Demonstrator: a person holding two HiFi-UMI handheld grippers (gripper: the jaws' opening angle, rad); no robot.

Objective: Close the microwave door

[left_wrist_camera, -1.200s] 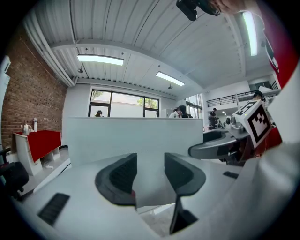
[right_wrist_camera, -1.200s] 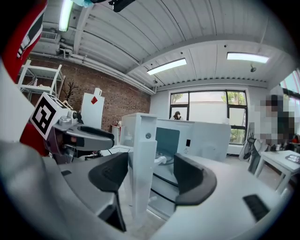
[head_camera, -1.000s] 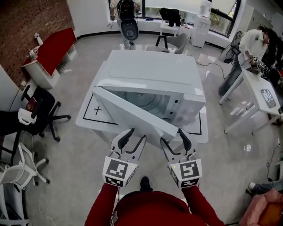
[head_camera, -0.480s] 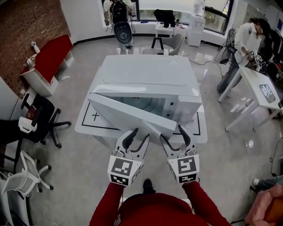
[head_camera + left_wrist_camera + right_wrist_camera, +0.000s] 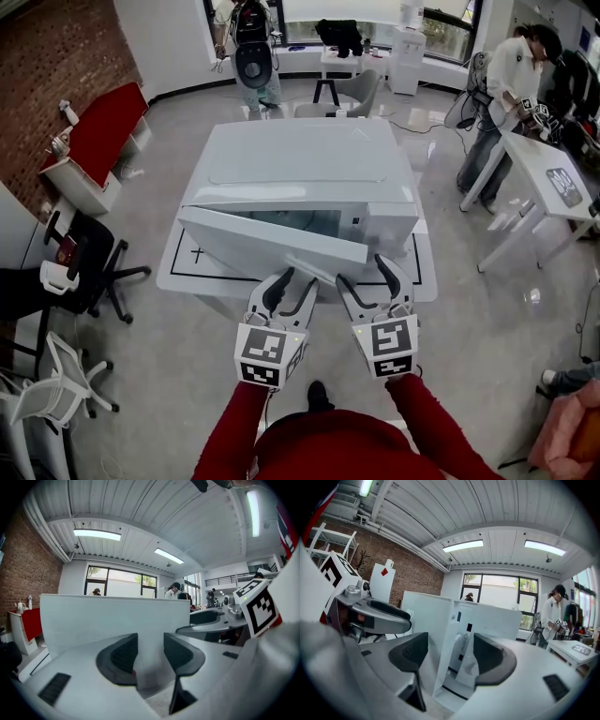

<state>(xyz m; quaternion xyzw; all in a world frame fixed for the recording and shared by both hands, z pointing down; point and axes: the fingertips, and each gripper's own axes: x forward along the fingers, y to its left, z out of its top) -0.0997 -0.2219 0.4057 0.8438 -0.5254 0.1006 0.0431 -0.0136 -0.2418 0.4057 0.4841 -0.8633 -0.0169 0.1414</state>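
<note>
The white microwave (image 5: 300,159) stands on a white table (image 5: 187,269). Its door (image 5: 272,239) is hinged at the left and stands ajar at a narrow angle, with the free edge near the control panel (image 5: 389,225). My left gripper (image 5: 296,281) is open just in front of the door's outer face. That face (image 5: 117,618) fills the left gripper view behind the open gripper (image 5: 146,651); I cannot tell whether they touch. My right gripper (image 5: 362,272) is open beside the free edge. In its own view the door edge (image 5: 440,639) runs between the fingers of the right gripper (image 5: 449,656), which hold nothing.
A black office chair (image 5: 89,248) and a white chair (image 5: 56,398) stand to the left, with a red bench (image 5: 103,122) beyond. At the right are a white desk (image 5: 548,183) and a person (image 5: 511,75). Another person (image 5: 251,42) stands behind the microwave.
The door has swung from wide open to nearly shut. Both grippers moved forward, following it, and stay open.
</note>
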